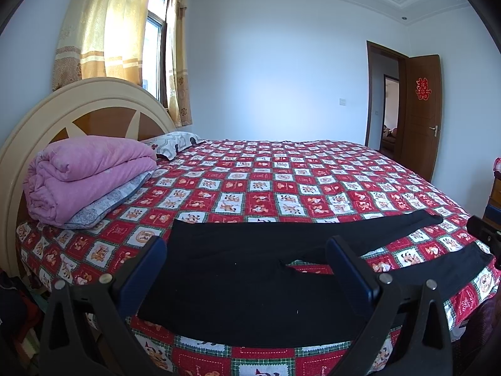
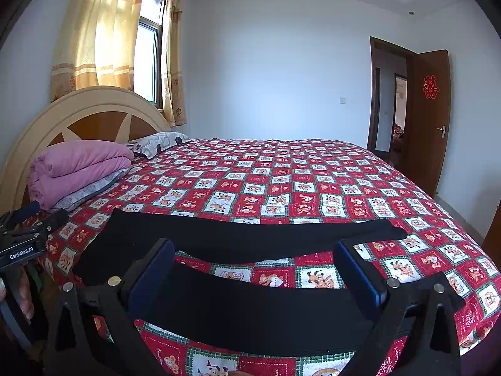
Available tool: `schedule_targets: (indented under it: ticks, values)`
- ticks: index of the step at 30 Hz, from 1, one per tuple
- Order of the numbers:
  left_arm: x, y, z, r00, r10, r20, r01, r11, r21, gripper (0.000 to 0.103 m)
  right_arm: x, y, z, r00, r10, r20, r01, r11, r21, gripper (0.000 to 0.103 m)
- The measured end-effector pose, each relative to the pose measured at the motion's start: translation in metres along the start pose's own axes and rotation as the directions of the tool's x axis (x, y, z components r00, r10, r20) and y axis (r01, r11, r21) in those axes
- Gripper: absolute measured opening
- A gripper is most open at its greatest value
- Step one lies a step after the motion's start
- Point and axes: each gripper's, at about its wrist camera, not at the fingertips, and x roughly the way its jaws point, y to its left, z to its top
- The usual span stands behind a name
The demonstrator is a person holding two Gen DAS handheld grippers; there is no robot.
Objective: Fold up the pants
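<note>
Black pants (image 1: 238,269) lie flat and unfolded along the near edge of the bed, waist to the left and both legs stretched right with a gap between them. In the right wrist view the pants (image 2: 250,307) show both legs, the far leg (image 2: 266,235) ending near the right side. My left gripper (image 1: 247,250) hovers open over the waist and crotch area, nothing between its blue pads. My right gripper (image 2: 255,250) is open above the legs, empty too. The left gripper also appears at the left edge of the right wrist view (image 2: 25,232), held by a hand.
The bed's red patchwork quilt (image 1: 281,181) stretches far behind the pants. A folded pink duvet (image 1: 84,175) on a grey pillow sits by the headboard (image 1: 94,106) at left. A patterned pillow (image 1: 175,144) lies behind it. An open brown door (image 1: 422,112) is at right.
</note>
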Motion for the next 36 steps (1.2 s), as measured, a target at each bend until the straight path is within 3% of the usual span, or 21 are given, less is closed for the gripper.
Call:
schedule_targets:
  ticks: [36]
  values:
    - [-0.0012,-0.0019,-0.0008,1.0,-0.001,-0.001,0.001,1.0,-0.001,0.103,0.0017,0.0039,-0.0017,1.0,0.0,-0.01,0.0,1.0,-0.007,0.102]
